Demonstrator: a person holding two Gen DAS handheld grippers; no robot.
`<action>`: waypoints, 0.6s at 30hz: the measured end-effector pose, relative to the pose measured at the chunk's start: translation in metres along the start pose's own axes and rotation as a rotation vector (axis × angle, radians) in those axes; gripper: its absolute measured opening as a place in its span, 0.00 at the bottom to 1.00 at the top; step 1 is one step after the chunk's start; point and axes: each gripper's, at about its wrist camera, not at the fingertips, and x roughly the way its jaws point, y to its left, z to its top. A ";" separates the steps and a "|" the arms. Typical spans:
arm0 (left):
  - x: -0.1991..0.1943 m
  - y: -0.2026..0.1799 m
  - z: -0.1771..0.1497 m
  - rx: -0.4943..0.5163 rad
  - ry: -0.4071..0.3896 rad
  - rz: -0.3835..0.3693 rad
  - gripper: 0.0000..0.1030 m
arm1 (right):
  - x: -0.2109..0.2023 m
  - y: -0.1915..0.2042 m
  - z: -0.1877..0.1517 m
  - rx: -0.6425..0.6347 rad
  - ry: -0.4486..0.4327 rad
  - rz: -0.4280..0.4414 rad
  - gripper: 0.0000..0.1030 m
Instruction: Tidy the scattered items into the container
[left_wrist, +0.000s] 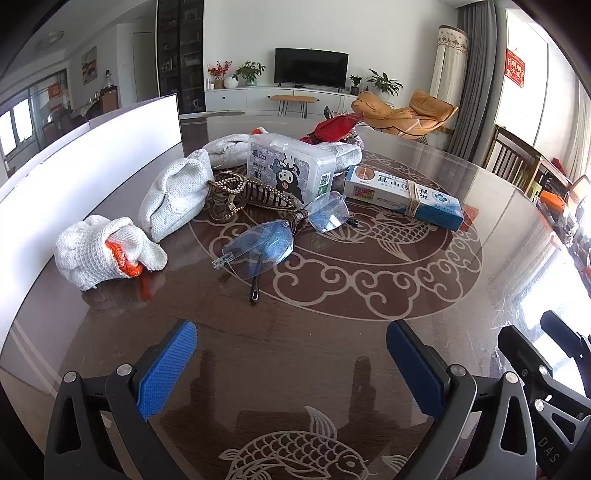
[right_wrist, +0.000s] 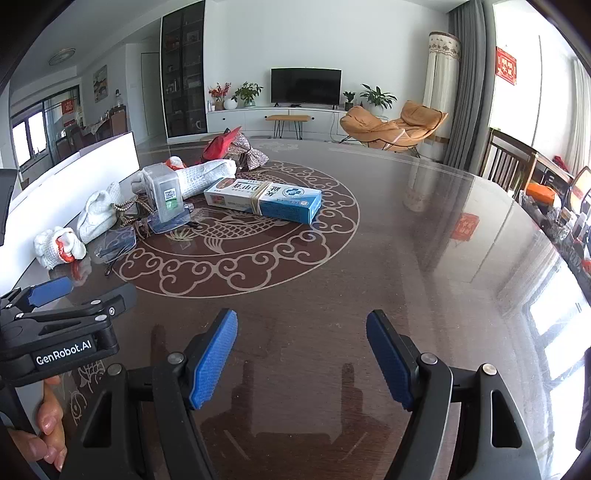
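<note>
Left wrist view: left claw (left_wrist: 291, 365) wide open, empty, low over bench (left_wrist: 332, 350); glasses (left_wrist: 280, 232) lie straight ahead, long axis slanting up-right. Right claw (right_wrist: 301, 358) open, empty, farther off; white container (left_wrist: 74, 177) stands left

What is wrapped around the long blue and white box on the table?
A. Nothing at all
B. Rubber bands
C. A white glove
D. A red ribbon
B: tan rubber bands circle the middle of the box, seen in the right wrist view too.
</note>
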 end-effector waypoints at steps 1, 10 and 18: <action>0.000 0.000 0.000 0.000 -0.001 -0.002 1.00 | 0.000 0.001 0.000 -0.006 0.000 0.001 0.72; -0.001 -0.005 -0.001 0.032 -0.009 0.011 1.00 | -0.001 0.001 -0.001 -0.005 -0.003 0.019 0.72; 0.001 -0.008 -0.001 0.050 0.005 0.022 1.00 | 0.000 0.000 0.000 -0.003 -0.002 0.028 0.72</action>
